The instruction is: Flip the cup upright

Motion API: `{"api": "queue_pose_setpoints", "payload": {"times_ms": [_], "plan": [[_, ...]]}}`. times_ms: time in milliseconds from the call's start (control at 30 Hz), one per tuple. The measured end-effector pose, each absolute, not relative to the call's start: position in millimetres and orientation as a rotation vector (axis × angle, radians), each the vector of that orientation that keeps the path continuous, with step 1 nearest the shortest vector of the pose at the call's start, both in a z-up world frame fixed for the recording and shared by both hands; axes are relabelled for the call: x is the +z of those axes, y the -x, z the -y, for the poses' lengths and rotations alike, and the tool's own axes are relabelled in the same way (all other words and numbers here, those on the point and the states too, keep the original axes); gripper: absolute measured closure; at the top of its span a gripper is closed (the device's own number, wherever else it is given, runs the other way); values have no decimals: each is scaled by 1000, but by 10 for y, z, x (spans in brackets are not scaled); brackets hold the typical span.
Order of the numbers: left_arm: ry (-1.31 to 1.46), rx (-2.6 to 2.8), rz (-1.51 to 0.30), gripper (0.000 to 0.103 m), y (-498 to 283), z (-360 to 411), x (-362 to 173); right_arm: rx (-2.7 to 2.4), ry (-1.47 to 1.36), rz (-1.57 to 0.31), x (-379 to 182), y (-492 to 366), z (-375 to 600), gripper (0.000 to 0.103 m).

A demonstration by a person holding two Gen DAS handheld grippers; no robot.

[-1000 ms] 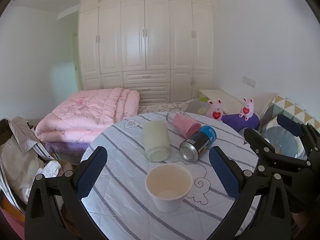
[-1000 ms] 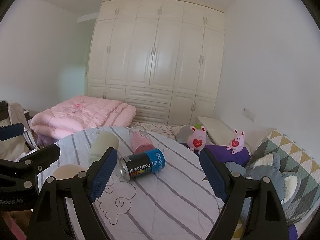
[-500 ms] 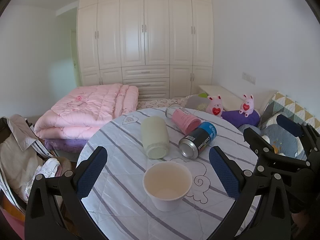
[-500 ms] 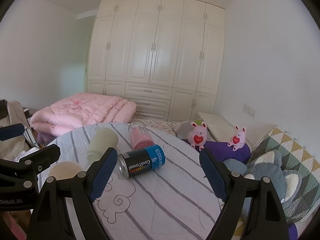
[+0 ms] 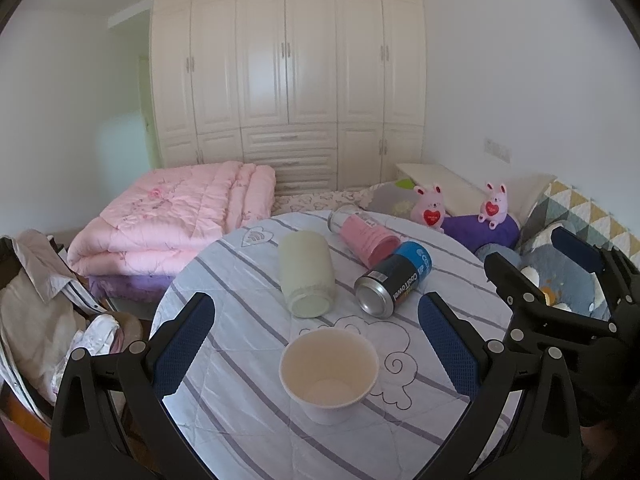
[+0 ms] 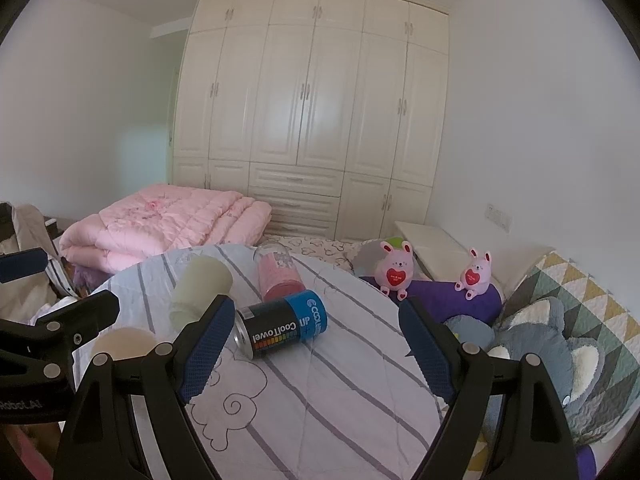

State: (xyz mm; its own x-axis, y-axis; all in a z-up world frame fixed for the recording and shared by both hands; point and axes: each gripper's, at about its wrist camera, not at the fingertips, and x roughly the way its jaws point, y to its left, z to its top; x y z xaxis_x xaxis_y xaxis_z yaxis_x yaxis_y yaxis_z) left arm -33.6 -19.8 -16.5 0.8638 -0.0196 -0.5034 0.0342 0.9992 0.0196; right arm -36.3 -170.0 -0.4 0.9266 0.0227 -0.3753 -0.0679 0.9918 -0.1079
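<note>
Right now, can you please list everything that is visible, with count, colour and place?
paper cup: 1, white, upright, near table edge
frosted cup: 1, pale green, lying, table centre
pink cup: 1, lying, far side
can: 1, black and blue, lying, beside pink cup
table: 1, round, striped cloth
quilt: 1, pink, folded, left
bunny toys: 2, pink, right
wardrobe: 1, cream, back wall
left gripper: fingers open
right gripper: fingers open
</note>
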Motion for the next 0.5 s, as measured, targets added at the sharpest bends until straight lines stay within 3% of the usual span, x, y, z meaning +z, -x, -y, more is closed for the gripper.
{"api": "queue_pose_setpoints", "payload": {"times_ms": [500], "plan": [[-89, -9, -548, 0, 152, 326, 79, 46, 112, -438, 205, 79, 1764, 18]]}}
